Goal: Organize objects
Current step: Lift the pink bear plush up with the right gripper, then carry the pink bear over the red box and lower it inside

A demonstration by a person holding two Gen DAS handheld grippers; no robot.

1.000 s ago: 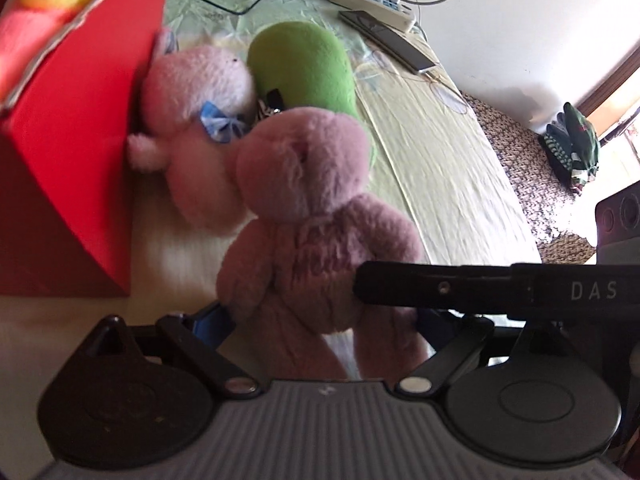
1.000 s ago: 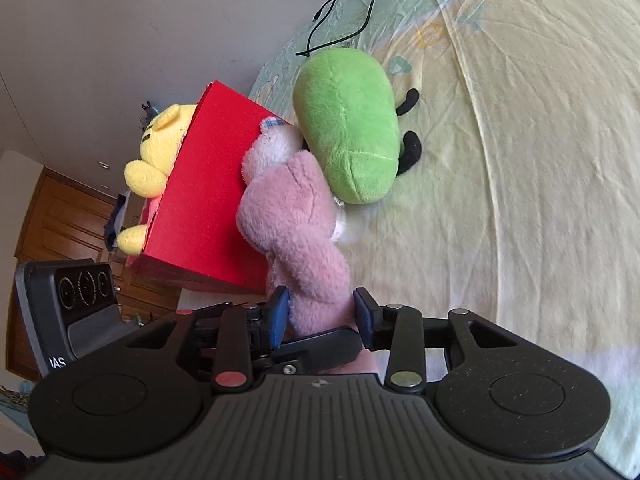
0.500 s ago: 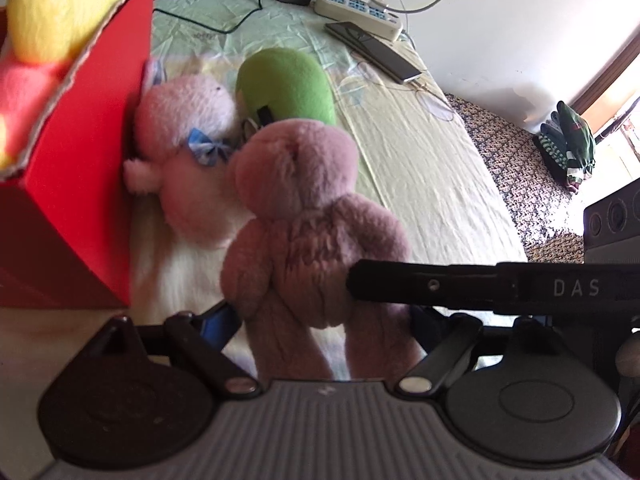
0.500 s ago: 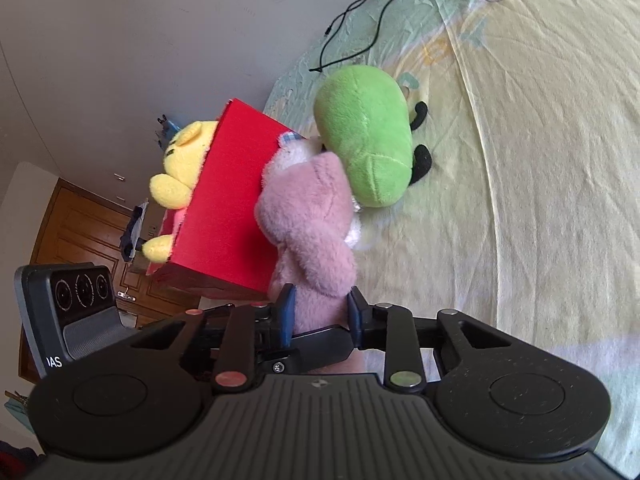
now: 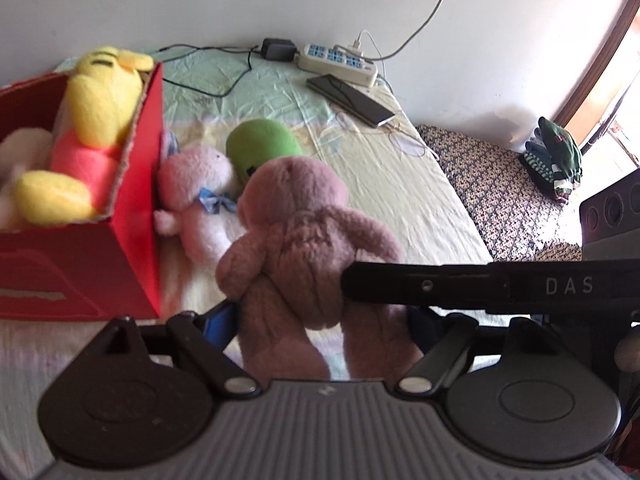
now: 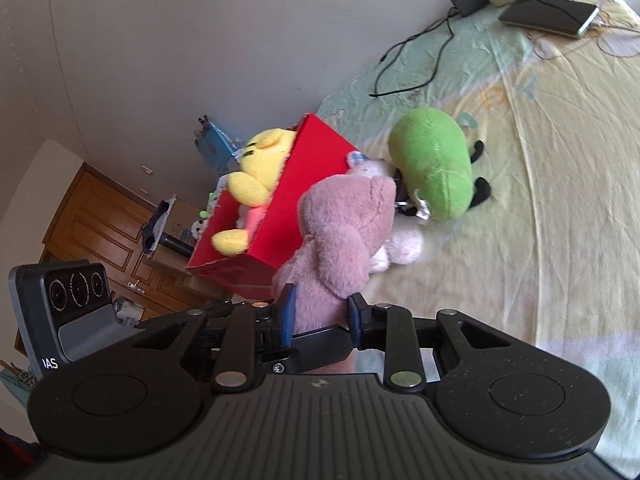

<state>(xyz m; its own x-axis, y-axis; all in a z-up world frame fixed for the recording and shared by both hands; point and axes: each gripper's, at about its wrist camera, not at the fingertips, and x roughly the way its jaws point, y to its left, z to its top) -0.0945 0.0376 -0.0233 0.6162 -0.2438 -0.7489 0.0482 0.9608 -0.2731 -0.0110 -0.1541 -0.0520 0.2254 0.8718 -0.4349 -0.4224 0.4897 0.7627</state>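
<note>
Right gripper [image 6: 320, 314]: blue-padded fingers clamped on the lower body of a mauve plush bear [image 5: 296, 236], held above the bed. Left gripper [image 5: 320, 320]: fingers set apart on either side of the bear's legs; contact cannot be told. Surface: pale yellow-green bedsheet [image 6: 560, 200]; white wall behind; white power strip [image 5: 338, 58] and dark phone [image 5: 352, 100] at the far edge. Red cardboard box [image 5: 80, 264], holding a yellow plush bear [image 5: 96, 108], lies left of the held bear; pale pink plush toy [image 5: 196, 200] and green plush toy [image 5: 264, 144] lie beside the box.

"DAS" on right claw [image 5: 460, 286] bar, "IAS" (cut off) on left claw [image 6: 60, 320] body
</note>
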